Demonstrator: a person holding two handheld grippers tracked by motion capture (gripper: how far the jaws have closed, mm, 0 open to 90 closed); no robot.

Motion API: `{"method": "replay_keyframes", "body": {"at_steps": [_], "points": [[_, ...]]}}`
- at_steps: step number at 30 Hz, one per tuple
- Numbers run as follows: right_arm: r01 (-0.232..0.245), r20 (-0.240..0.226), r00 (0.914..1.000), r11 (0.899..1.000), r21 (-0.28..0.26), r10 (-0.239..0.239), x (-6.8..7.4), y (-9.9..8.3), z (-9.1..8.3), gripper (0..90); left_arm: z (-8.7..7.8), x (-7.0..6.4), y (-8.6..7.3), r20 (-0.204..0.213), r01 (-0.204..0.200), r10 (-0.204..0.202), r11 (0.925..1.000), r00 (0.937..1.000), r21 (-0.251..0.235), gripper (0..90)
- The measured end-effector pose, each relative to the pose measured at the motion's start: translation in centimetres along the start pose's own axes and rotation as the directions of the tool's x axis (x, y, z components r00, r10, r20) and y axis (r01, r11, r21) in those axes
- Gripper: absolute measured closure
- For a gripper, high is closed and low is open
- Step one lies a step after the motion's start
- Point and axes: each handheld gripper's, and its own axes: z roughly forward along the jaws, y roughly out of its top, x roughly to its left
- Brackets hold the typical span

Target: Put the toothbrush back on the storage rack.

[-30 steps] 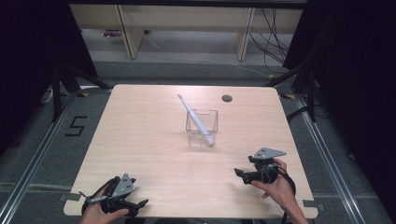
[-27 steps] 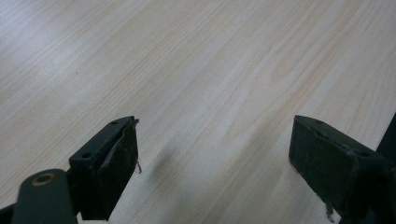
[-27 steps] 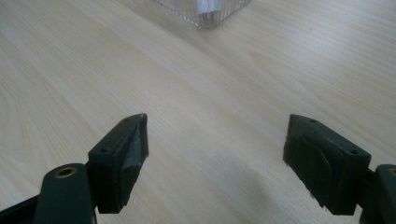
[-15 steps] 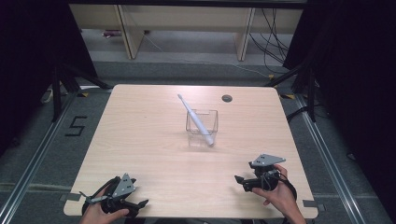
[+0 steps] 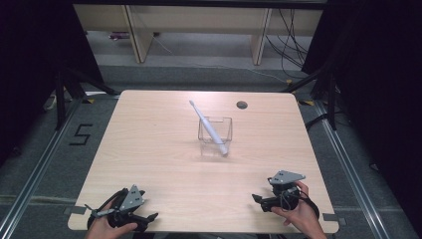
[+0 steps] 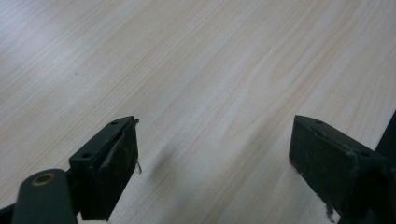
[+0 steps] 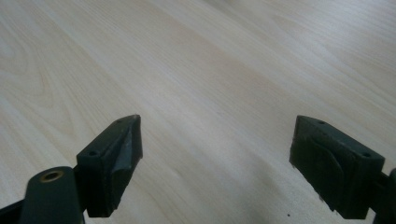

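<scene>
A clear box (image 5: 215, 135) is seen standing near the middle of the light wooden counter (image 5: 149, 149), and it serves here as the landmark. A white toothbrush (image 5: 209, 128) is propped slantwise in the box: its thick lower end rests at the near right corner of the box, while its thin upper end sticks out over the far left rim and points away from the person. A small dark round hole (image 5: 242, 104) is set in the counter beyond the box, a little to its right.

The left claw (image 5: 152, 217) is held well nearer than the box and off to its left, close to the near edge of the counter, with a hand (image 5: 107, 226) wrapped around its body. In the left gripper view its two black jaws are seen spread wide, with only bare wood grain between them; nothing is gripped.

The right claw (image 5: 258, 200) is held nearer than the box and to its right, also close to the near edge, in the other hand (image 5: 298, 214). In the right gripper view its jaws are likewise parted wide over bare wood and hold nothing. Both claws are kept well apart from the box and the toothbrush.
</scene>
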Motion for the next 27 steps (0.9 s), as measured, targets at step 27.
{"method": "replay_keyframes", "body": {"at_steps": [27], "points": [[0.015,-0.002,0.9999,1.000,-0.001,-0.015,-0.31,-0.25,0.06,17.9,0.07,-0.04,0.01,-0.001,0.009,-0.009,0.9999,1.0000,-0.005,15.2]]}}
